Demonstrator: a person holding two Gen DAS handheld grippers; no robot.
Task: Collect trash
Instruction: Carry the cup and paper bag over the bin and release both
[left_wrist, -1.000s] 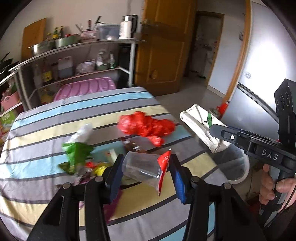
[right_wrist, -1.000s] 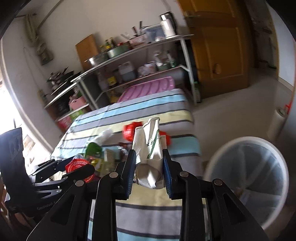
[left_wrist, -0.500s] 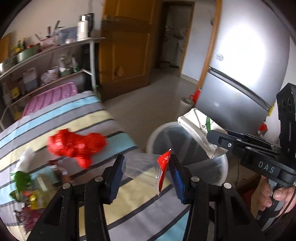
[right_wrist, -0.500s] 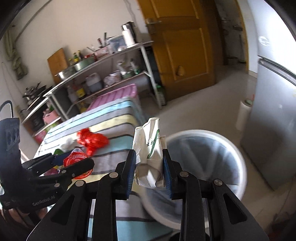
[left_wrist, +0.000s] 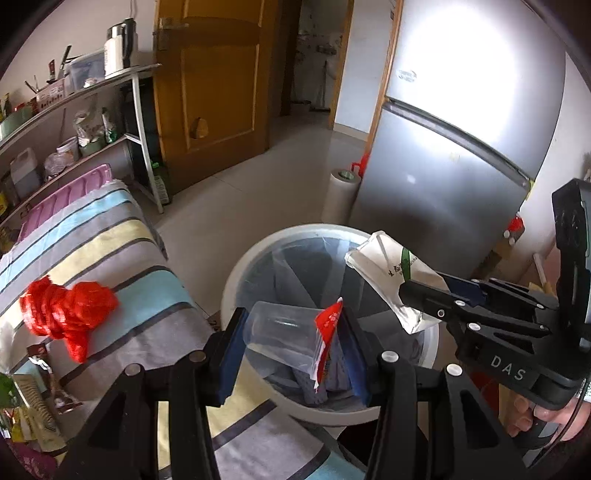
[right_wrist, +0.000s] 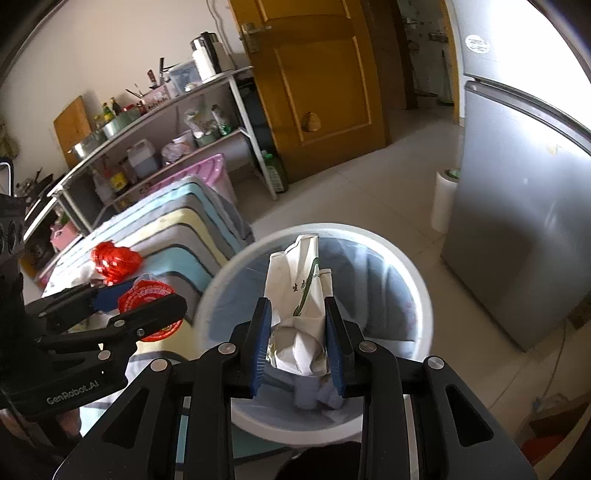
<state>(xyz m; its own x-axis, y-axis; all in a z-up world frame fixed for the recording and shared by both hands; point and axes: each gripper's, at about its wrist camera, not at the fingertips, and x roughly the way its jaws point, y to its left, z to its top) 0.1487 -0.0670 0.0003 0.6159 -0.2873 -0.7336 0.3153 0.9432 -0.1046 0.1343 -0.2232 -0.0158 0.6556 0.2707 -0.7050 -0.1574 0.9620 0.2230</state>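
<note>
My left gripper (left_wrist: 291, 345) is shut on a clear plastic cup (left_wrist: 280, 338) with a torn red lid (left_wrist: 327, 332), held over the white trash bin (left_wrist: 240, 266). My right gripper (right_wrist: 297, 341) is shut on a crumpled white paper bag (right_wrist: 303, 295) with green print, also held over the bin (right_wrist: 413, 280). The bag (left_wrist: 391, 273) and right gripper (left_wrist: 436, 299) show at the right of the left wrist view. The left gripper (right_wrist: 122, 304) with the cup's red lid (right_wrist: 147, 295) shows at the left of the right wrist view. The bin has a clear liner and some grey trash inside.
A striped table (left_wrist: 110, 251) with a red plastic bag (left_wrist: 62, 314) and several wrappers (left_wrist: 29, 406) lies left of the bin. A silver fridge (left_wrist: 461, 147), a paper roll (left_wrist: 341, 195), a wooden door (left_wrist: 214, 85) and a metal shelf rack (left_wrist: 74, 122) stand around.
Both grippers have swung right from over the table to above the trash bin, each still holding its item.
</note>
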